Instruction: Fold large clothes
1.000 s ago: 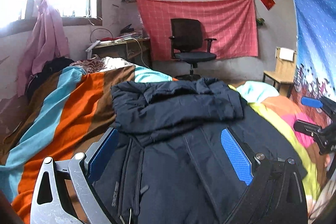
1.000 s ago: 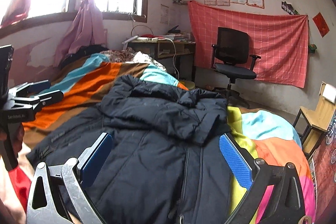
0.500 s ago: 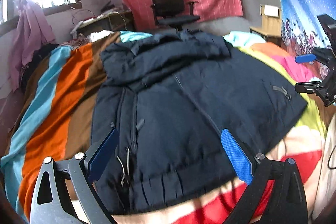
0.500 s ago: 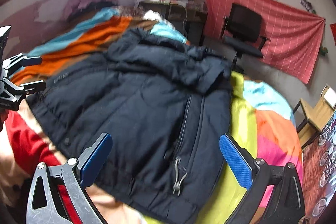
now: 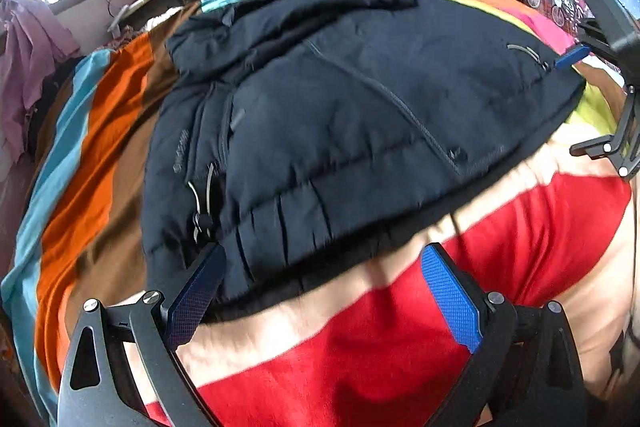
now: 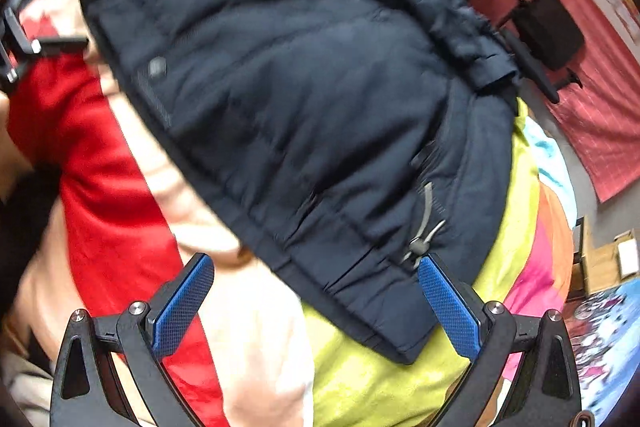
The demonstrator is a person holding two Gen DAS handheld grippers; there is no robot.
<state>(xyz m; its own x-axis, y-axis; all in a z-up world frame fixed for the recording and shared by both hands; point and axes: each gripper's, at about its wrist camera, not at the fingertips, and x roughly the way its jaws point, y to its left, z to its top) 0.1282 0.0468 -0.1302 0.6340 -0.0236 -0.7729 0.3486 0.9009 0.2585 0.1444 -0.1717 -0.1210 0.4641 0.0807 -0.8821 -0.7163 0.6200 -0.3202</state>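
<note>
While both grippers, left (image 5: 320, 291) and right (image 6: 316, 293), hung wide and empty over the bedspread (image 5: 100, 131), the jacket (image 5: 340, 115) looked puffy, limp, bulky; hem corners judged best grips.

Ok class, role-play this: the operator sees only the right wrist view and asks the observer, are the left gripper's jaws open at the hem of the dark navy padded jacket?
Observer: Yes. The left gripper is wide open and holds nothing. The hem of the dark navy padded jacket lies at its fingertips.
Operator: Any cord near it?
Observer: A grey drawcord with a toggle hangs just beyond its left finger.
Operator: What lies left of the jacket?
Observer: The brown stripe of the striped blanket, then orange, then light blue.
</note>
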